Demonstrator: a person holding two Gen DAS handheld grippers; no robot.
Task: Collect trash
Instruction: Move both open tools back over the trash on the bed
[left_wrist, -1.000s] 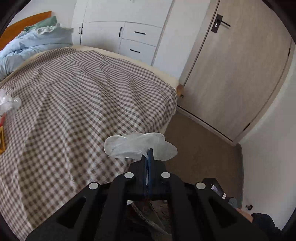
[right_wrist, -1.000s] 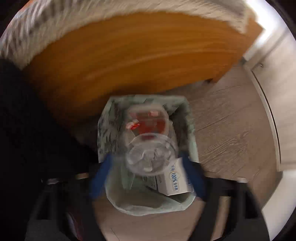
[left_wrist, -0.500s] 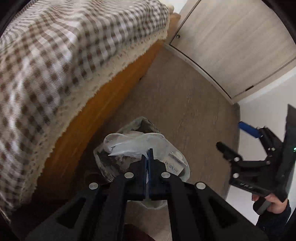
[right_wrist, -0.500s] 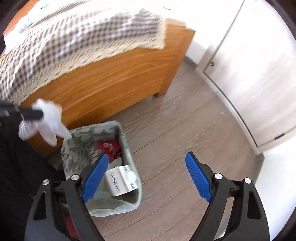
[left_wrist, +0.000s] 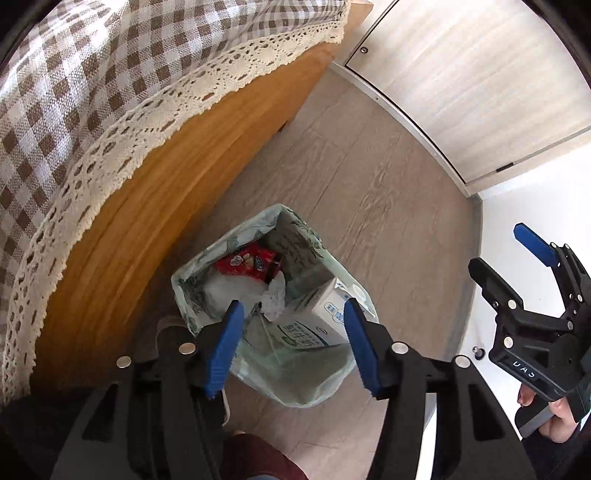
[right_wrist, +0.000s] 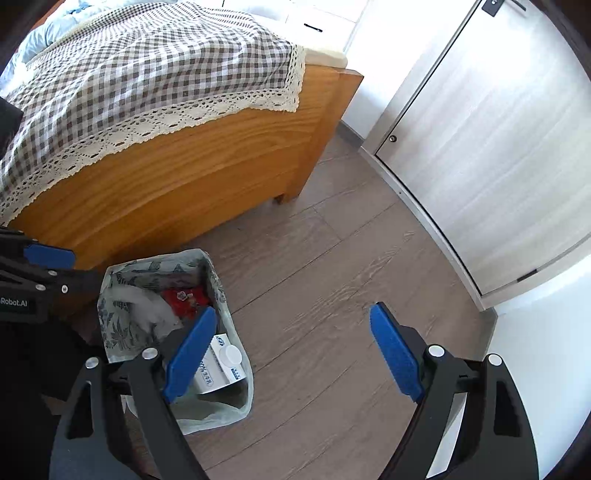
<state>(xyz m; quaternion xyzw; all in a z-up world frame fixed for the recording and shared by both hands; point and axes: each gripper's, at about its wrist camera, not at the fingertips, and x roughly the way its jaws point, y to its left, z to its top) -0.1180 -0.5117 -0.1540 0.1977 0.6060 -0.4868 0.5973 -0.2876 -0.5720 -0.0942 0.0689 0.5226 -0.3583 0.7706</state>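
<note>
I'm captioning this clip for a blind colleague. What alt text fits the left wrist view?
The left claw, its blue pads apart with nothing between them, hangs over a lined trash bin on a wood floor beside a bed. Inside lie a milk carton, a red wrapper and crumpled clear plastic. The right claw stands open at the right edge.

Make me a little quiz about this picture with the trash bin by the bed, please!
1. True or false: the left gripper is squeezing a piece of trash.
2. What colour is the snack wrapper in the trash bin? A) red B) yellow C) purple
3. Which white box with a round cap lies in the bin?

Key:
1. False. Its jaws have just been opening and nothing is between them; the clear plastic lies in the bin.
2. A
3. The milk carton.
</note>
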